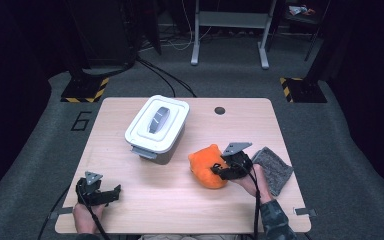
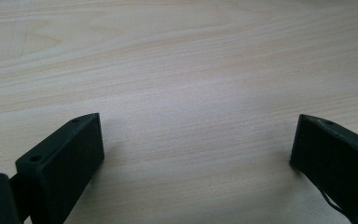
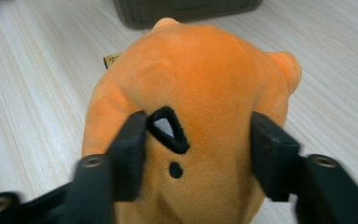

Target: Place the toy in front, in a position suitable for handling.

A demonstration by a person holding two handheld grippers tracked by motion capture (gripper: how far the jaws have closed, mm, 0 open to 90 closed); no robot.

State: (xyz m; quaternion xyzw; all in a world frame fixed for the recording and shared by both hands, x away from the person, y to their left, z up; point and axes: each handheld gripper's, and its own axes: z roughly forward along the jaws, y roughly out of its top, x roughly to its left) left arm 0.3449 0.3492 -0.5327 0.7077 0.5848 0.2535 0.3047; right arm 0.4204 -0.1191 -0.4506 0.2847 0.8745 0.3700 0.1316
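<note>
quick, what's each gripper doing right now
left gripper: jaws open, nothing between them.
right gripper: jaws astride the orange plush toy; whether they press it cannot be told.

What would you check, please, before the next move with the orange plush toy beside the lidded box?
1. Right tool astride the orange plush toy, a jaw at each side: ok.
2. Jaws pressing firmly on the plush: cannot tell.
3. Plush resting on the table: ok.
4. White lid off the box: not ok, it sits closed.
5. Left tool open with bare wood between its jaws: ok.
6. Grey cloth apart from the plush: ok.
</note>
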